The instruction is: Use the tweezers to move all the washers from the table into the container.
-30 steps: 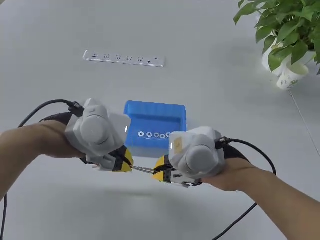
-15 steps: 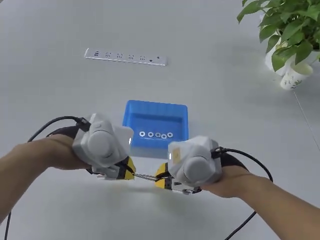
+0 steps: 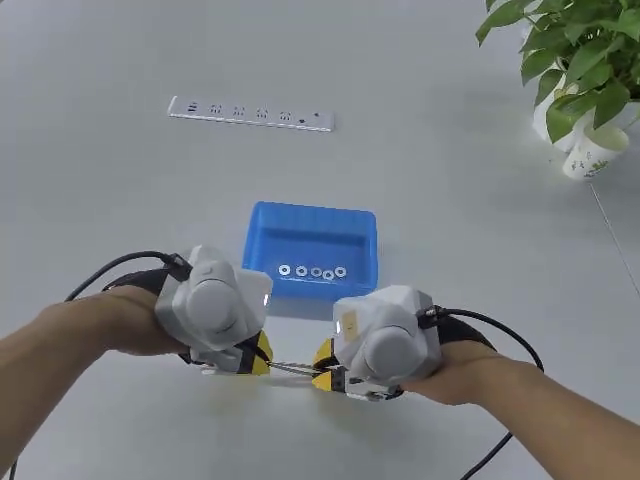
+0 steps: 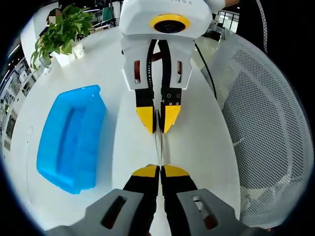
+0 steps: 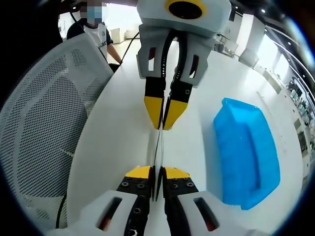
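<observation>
**Both hand-held grippers clamping the tweezers; washers sitting in the container**

The left hand-held gripper and the right hand-held gripper are facing each other tip to tip, low over the desk. Both are pinching the tweezers. Each pair of jaws is pressing flat on one end, and the thin metal legs are bridging the short gap between the yellow tips.

The left gripper view is showing its own jaws squeezed together on the near end and the right one's jaws nipping the far end. The right gripper view is showing the same, mirrored. Can't tell which end is the tweezers' point.

The blue container is sitting on the desk just beyond both hand-held grippers, roughly centred on the gap between them. It is showing off to the left in the left gripper view and off to the right in the right gripper view.

Five washers are lying in a row inside it, along the wall nearest the hand-held grippers.

A power strip is lying well beyond the container. A potted plant is standing far out on the right hand-held gripper's side.
</observation>
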Demonstrator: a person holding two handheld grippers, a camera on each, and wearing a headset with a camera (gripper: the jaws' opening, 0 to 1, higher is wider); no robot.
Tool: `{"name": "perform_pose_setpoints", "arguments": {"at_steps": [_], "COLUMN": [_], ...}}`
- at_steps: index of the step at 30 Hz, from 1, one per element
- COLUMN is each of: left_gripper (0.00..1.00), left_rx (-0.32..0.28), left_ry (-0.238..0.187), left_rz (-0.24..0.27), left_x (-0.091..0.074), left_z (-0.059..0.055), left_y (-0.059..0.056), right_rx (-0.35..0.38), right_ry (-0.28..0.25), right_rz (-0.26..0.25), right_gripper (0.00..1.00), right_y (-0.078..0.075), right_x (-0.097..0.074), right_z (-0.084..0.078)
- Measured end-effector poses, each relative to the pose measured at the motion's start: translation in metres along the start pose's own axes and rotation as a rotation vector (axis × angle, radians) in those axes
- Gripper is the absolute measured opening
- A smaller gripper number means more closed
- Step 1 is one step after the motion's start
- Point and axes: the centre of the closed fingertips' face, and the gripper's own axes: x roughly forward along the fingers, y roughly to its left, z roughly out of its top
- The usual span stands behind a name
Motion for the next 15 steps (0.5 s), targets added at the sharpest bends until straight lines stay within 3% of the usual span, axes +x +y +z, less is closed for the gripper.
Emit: {"name": "perform_pose_setpoints", "arguments": {"at_steps": [15], "left_gripper": [0.05], "left_rx": [-0.002], "left_ry": [0.017], "left_rz": [-0.006], "left_x": [0.0089], "left_z": [-0.0072], "left_y": [-0.0002], "right_rx": [0.008], "right_ry": [0.004], "right_rz": [0.015], "right_gripper": [0.11], "right_y": [-0.0009], "right_x": [0.003], "right_z": [-0.0023]}}
